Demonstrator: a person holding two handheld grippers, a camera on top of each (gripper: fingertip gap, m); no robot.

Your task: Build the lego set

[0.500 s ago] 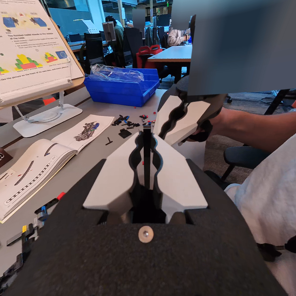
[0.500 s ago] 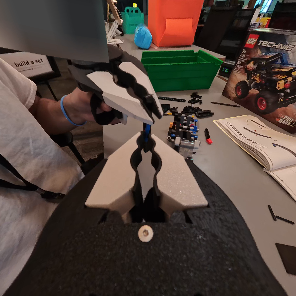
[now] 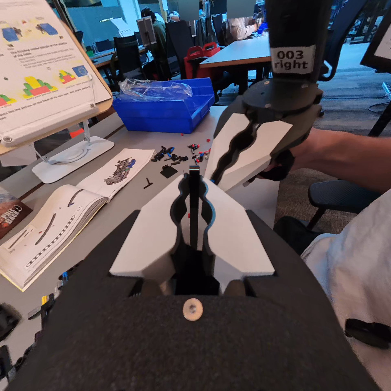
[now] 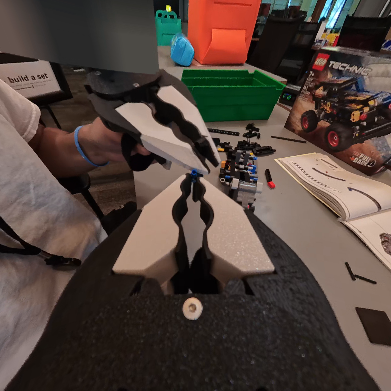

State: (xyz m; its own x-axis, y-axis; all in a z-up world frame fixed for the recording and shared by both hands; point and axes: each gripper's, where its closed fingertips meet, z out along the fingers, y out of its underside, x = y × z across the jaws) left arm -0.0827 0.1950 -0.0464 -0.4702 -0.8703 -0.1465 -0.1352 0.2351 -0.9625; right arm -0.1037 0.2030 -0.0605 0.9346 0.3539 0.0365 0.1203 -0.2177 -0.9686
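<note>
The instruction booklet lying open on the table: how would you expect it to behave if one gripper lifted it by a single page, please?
The booklet would probably flop: its pages already curve up at the spine. It looks thick, so one thin page might tear or slip. It would likely fall shut.

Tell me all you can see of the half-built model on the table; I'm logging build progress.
The half-built model is a blocky frame of black beams studded with blue, grey and yellow pins, joined at its near end to a light grey block. It looks like hard plastic. It rests on the grey table untouched, just beyond the right gripper. A short black beam with a red tip lies beside it.
</note>
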